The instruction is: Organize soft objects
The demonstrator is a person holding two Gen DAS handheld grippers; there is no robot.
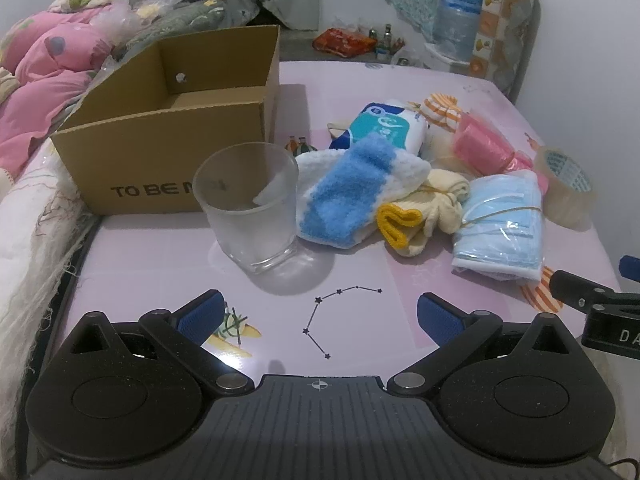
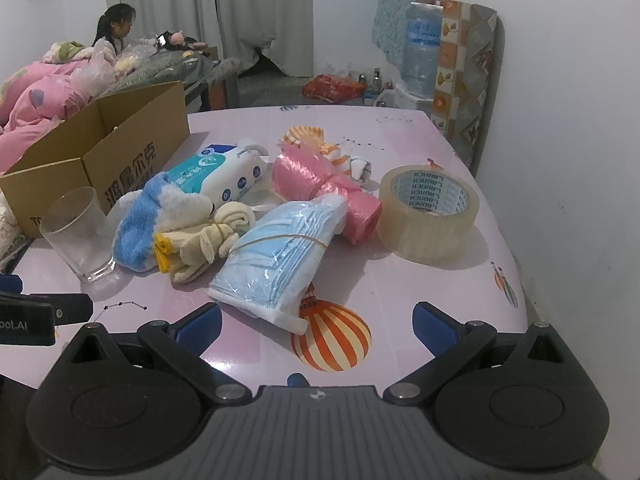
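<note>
Pink table (image 2: 420, 128) carries box (image 2: 120, 152), glass (image 2: 80, 236), tape (image 2: 428, 216), soft bundles (image 2: 276, 256).

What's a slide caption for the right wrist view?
Open right gripper hovers before bundled face masks, socks, tape roll and cardboard box.

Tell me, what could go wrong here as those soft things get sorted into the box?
The empty glass stands upright right against the blue and white sock, between the pile and the cardboard box; pulling the sock or swinging past could tip it. The cream gloves and mask pack overlap, so lifting one may drag the other. The tape roll could be grabbed by mistake. Both claws are open and hold nothing.
</note>
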